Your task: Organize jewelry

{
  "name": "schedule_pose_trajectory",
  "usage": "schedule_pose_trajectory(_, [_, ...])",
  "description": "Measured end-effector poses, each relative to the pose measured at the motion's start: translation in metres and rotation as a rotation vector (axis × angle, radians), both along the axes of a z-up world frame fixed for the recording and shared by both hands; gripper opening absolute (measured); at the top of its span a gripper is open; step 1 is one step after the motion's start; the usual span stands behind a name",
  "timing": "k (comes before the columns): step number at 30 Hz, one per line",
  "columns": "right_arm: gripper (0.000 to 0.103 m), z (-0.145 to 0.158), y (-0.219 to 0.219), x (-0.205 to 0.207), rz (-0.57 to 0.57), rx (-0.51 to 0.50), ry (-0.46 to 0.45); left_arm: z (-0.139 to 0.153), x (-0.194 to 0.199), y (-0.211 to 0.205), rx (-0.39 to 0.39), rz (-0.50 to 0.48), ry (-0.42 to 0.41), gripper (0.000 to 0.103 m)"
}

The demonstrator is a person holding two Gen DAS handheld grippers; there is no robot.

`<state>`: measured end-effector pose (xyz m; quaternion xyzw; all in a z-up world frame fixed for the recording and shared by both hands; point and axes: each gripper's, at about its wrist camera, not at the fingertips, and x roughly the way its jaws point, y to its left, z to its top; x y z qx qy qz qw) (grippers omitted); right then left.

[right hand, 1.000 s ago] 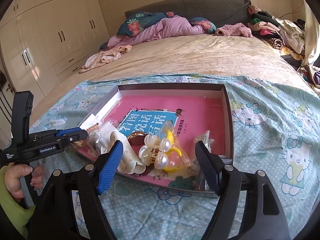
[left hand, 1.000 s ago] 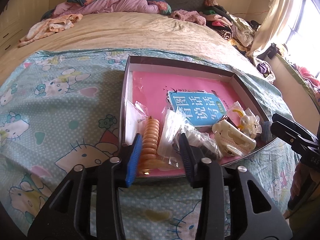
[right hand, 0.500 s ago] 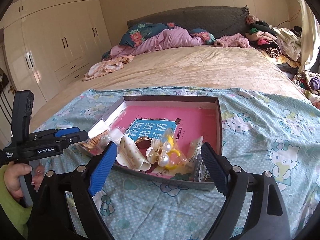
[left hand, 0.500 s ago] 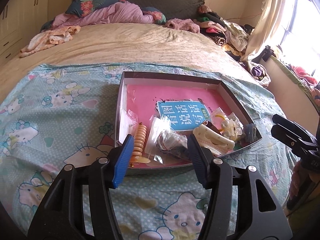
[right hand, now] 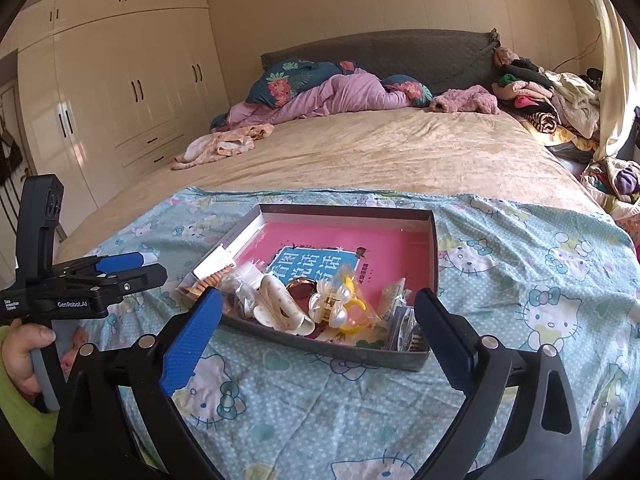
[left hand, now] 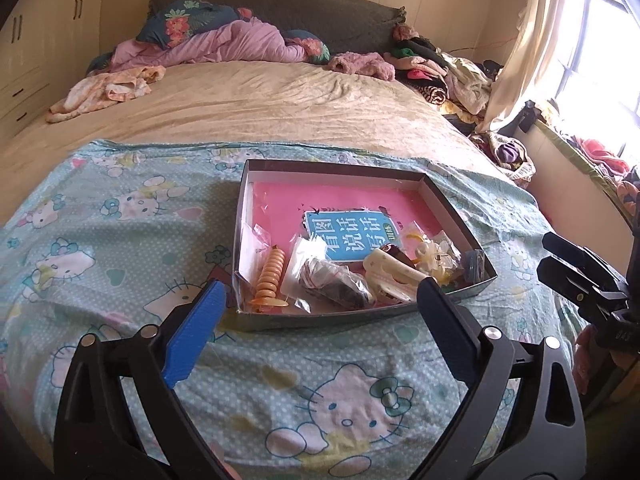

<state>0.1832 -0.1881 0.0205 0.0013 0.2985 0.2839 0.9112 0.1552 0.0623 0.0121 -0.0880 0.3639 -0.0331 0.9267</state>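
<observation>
A shallow grey box [left hand: 436, 196] [right hand: 434, 240] lies on the Hello Kitty sheet, holding a pink book and jewelry at its near end: an orange bead string [left hand: 271, 276], clear bags [left hand: 332, 284], a cream hair clip [left hand: 394, 276] [right hand: 280, 306], a pearl claw clip [right hand: 330, 304]. My left gripper [left hand: 320, 294] is open and empty, held back from the box's near edge. My right gripper [right hand: 318, 304] is open and empty, also short of the box. Each gripper shows at the edge of the other's view.
The Hello Kitty sheet [left hand: 120, 240] covers the near part of a beige bed. Pillows and a purple quilt [left hand: 224, 44] lie at the headboard. Clothes pile at the right [left hand: 448, 72]. White wardrobes [right hand: 120, 92] stand at the left.
Both grippers have pulled back from the box and risen. The left gripper's jaws have opened wider. The items in the box lie as before.
</observation>
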Motion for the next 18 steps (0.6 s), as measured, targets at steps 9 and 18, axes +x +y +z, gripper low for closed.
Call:
schedule_pose_trajectory(9, [0.097, 0.009, -0.006, -0.02, 0.002, 0.01, -0.023, 0.01, -0.023, -0.001, -0.014, 0.016, -0.016, 0.093])
schedule_pose_trajectory(18, [0.098, 0.007, -0.011, -0.046, -0.01, -0.015, -0.046, 0.011, -0.057, -0.009, 0.011, 0.026, -0.04, 0.093])
